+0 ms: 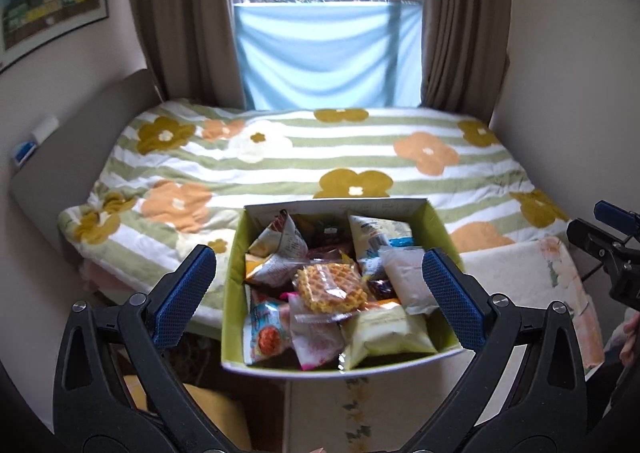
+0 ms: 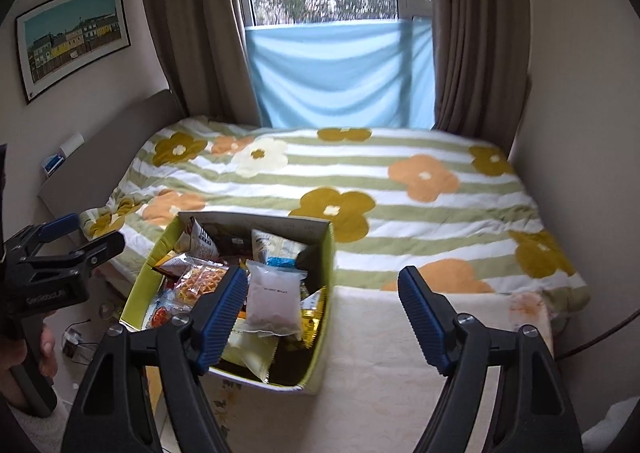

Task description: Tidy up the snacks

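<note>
**Snack box centred ahead of the left tongs**

The green open-topped cardboard box (image 1: 234,293), heaped with wrapped snacks, is seen standing on a cream floral-patterned surface (image 2: 380,353) at the foot of the bed. It is framed at 12 o'clock between the spread blue pads of the left tongs (image 1: 320,293), which are held open and empty. From the right tongs (image 2: 322,317), likewise open and empty, the box is found toward 10 o'clock. The clear-wrapped golden waffle (image 1: 330,287) lies on top, its long axis judged to run 9 to 3, so the left tongs are judged nearer.
</note>
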The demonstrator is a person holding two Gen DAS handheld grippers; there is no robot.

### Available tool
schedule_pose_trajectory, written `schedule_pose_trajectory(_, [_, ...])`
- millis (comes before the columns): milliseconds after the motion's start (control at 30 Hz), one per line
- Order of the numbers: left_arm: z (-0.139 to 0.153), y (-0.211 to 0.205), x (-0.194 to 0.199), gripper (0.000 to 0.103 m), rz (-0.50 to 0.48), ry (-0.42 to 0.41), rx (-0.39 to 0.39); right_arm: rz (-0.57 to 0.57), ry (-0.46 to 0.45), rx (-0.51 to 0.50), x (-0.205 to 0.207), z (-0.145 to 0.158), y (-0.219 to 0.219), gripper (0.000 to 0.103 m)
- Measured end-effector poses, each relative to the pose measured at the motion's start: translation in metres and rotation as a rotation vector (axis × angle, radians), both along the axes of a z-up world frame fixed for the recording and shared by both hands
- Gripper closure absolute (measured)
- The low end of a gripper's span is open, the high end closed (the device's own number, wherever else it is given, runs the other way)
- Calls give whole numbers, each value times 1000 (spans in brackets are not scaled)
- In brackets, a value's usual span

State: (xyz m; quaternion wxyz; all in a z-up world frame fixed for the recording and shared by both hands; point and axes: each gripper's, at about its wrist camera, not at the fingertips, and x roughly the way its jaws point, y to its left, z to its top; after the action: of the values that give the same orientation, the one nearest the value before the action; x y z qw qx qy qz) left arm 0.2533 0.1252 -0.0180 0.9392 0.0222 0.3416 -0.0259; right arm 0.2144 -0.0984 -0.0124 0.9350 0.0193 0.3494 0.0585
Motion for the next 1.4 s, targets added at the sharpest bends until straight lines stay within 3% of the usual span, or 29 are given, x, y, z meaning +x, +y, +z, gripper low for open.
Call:
schedule_pose_trajectory(67, [9, -6, -26, 0, 22, -34, -21, -20, -49, -14, -22, 13, -10, 27])
schedule_pose_trajectory(167, [18, -20, -65, 0, 48, -92, -24, -34, -115, -21, -52, 25, -19, 1])
schedule_pose_trajectory(467, [17, -54, -145, 0, 14, -154, -21, -97, -158, -27, -120, 21, -40, 1])
schedule_pose_trajectory(633, [15, -61, -166, 0, 6, -178, -26, -114, -155, -35, -138, 16, -50, 1])
schedule_pose_trajectory(1400, [28, -85, -191, 0, -14, -221, -18, -136, -193, -17, -165, 22, -72, 1])
